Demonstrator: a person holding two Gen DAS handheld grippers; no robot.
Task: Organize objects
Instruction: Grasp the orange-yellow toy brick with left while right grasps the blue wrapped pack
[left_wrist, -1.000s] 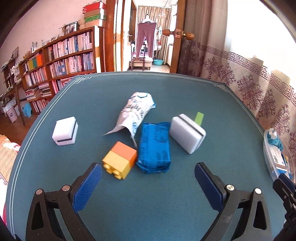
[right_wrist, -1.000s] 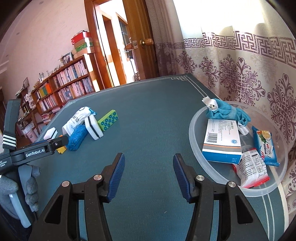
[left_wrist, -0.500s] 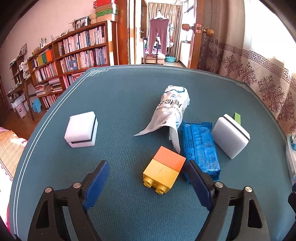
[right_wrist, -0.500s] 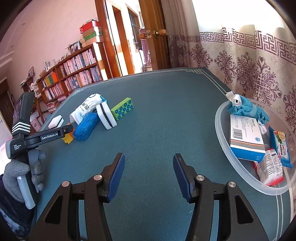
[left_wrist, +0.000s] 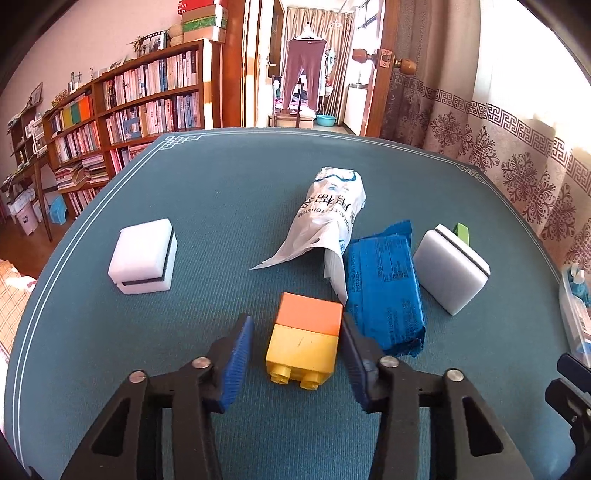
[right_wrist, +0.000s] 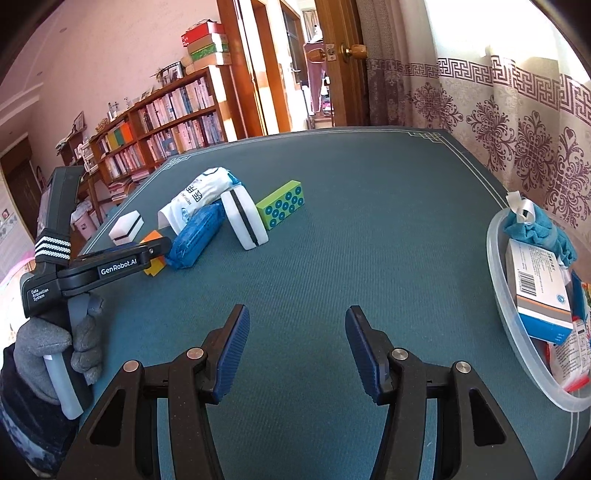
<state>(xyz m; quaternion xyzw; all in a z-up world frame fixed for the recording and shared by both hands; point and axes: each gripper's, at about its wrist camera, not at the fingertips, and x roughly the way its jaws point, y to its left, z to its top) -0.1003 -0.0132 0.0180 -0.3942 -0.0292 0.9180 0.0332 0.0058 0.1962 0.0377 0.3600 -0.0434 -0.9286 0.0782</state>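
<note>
An orange-and-yellow toy brick (left_wrist: 304, 338) lies on the teal table between the fingers of my left gripper (left_wrist: 297, 354). The right pad touches or nearly touches the brick; a gap stays on the left side. The jaws are still open around it. Beside it lie a blue packet (left_wrist: 382, 286), a white printed bag (left_wrist: 327, 218) and two white sponge blocks (left_wrist: 142, 256) (left_wrist: 450, 269). My right gripper (right_wrist: 297, 349) is open and empty over bare table. The left gripper (right_wrist: 110, 264) shows in the right wrist view at the brick (right_wrist: 153, 267).
A clear plastic tub (right_wrist: 496, 288) at the right holds a blue cloth, a white box and snack packets. A green block with blue dots (right_wrist: 282, 208) stands behind the right sponge. Bookshelves and a doorway lie beyond the table's far edge.
My left gripper moved forward and left onto the orange-and-yellow brick and narrowed its jaws around it. The right gripper swung left, so the tub slid toward the right edge.
</note>
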